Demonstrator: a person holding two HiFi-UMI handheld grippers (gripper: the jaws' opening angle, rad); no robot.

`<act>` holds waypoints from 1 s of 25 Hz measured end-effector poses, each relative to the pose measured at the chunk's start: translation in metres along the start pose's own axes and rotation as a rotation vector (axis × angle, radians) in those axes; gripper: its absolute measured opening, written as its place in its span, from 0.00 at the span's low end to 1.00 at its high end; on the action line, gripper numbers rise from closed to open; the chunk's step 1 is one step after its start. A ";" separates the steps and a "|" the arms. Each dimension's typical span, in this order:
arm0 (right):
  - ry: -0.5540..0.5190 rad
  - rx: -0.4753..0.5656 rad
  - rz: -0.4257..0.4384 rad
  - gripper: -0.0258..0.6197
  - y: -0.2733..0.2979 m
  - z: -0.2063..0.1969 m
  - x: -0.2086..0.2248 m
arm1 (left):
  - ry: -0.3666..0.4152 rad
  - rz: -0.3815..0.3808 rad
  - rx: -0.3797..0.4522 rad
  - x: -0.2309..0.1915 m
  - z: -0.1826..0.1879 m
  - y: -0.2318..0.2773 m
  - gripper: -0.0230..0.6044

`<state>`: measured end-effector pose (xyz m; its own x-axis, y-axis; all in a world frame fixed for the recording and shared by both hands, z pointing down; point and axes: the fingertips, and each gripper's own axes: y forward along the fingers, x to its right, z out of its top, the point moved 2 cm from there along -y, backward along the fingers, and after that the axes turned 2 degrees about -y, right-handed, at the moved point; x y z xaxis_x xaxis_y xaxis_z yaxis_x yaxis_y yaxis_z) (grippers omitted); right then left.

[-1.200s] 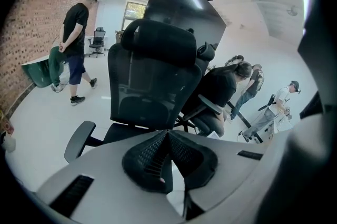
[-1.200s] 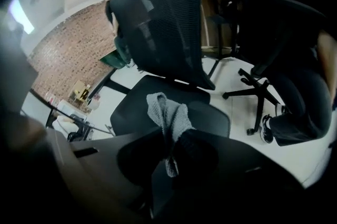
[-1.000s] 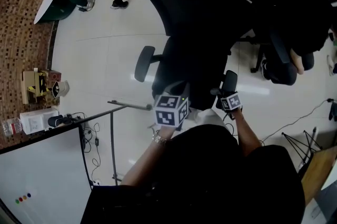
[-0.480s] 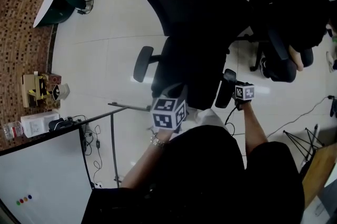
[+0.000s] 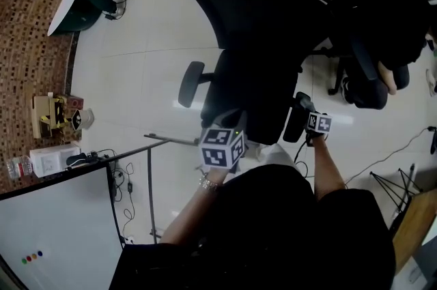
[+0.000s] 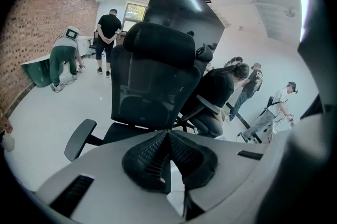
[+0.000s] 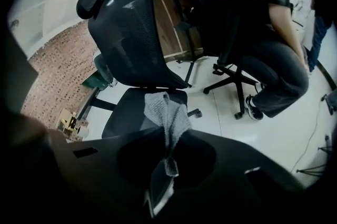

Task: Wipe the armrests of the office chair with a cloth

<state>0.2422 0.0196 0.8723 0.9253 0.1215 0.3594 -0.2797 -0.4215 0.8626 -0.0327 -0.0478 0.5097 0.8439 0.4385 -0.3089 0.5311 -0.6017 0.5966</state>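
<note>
A black mesh office chair point(image 5: 256, 43) stands in front of me, its left armrest point(image 5: 191, 82) sticking out to the left and its right armrest point(image 5: 298, 117) on the right. My right gripper point(image 5: 311, 132) sits just to the right of the right armrest, shut on a grey knitted cloth point(image 7: 167, 115) that hangs out in front of the chair seat point(image 7: 131, 112). My left gripper point(image 5: 225, 135) hovers over the seat's front edge, jaws shut with nothing between them. The left gripper view shows the backrest point(image 6: 152, 80) and the left armrest point(image 6: 79, 138). The cloth is hidden in the head view.
A seated person on a second dark chair point(image 5: 372, 63) is close on the right. A whiteboard on a metal frame point(image 5: 54, 227) stands at lower left, with cables point(image 5: 123, 179) and small boxes point(image 5: 51, 111) on the floor. People stand at the far left point(image 6: 108, 38).
My right gripper has shifted right, from over the right armrest to just beside it. The left gripper has stayed over the seat front.
</note>
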 end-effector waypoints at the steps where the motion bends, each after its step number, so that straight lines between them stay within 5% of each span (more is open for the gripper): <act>1: 0.015 -0.005 0.001 0.09 -0.004 -0.011 -0.001 | 0.001 -0.004 0.003 0.001 0.002 0.001 0.04; 6: 0.010 -0.122 0.000 0.09 -0.023 -0.079 -0.015 | 0.008 -0.027 0.019 0.006 0.012 0.002 0.04; 12: -0.181 -0.231 0.118 0.09 -0.039 -0.116 -0.089 | 0.010 -0.062 0.038 0.013 0.025 0.004 0.04; 18: -0.323 0.066 0.121 0.09 -0.089 0.026 -0.170 | 0.061 -0.137 0.071 0.017 0.054 0.007 0.04; 25: -0.340 0.317 0.079 0.09 -0.199 0.171 -0.276 | 0.084 -0.146 0.115 -0.004 0.088 -0.011 0.04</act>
<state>0.0859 -0.0837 0.5404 0.9507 -0.2008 0.2364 -0.3090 -0.6779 0.6670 -0.0351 -0.1019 0.4393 0.7505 0.5782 -0.3201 0.6567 -0.5977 0.4598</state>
